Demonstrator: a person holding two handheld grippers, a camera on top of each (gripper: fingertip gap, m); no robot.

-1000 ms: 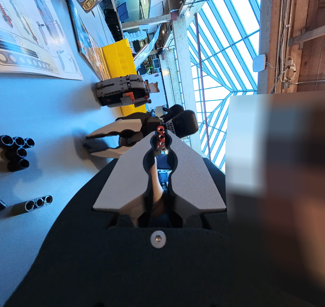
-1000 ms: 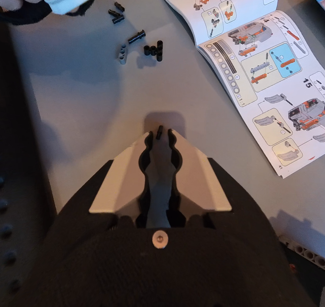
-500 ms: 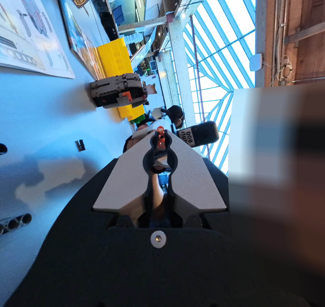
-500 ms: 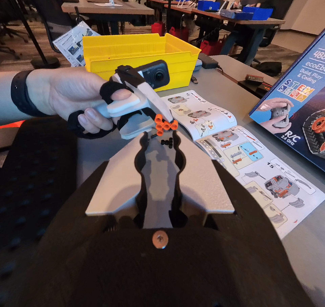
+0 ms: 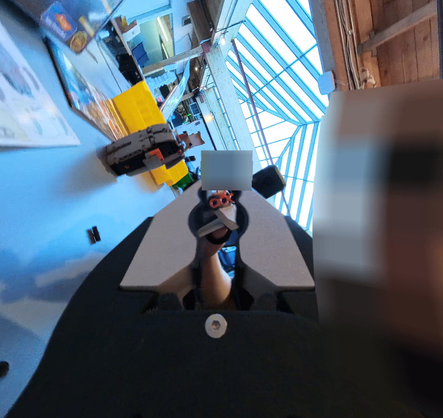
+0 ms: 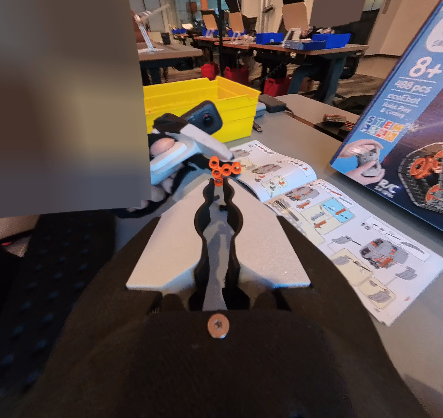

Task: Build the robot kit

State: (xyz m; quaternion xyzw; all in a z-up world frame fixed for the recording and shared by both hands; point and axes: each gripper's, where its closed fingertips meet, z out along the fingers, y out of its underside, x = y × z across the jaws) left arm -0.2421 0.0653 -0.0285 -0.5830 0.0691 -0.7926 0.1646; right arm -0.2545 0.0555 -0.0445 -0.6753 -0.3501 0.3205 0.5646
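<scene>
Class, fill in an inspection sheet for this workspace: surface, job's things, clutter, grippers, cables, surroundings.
Surface: grey table.
Job's things: orange piece held in the air; open manual; grey model.
Clutter: yellow bin, blue box, small black parts.
Grippers: left gripper shut on the orange piece; right gripper tips at its lowest ring, grip unclear.
Cables: wires on wooden boards.
Surroundings: far tables with blue bins.

Booklet (image 6: 311, 214) lies on table (image 6: 287, 128), bin (image 6: 199, 104) behind, box (image 6: 402, 131) right.
</scene>
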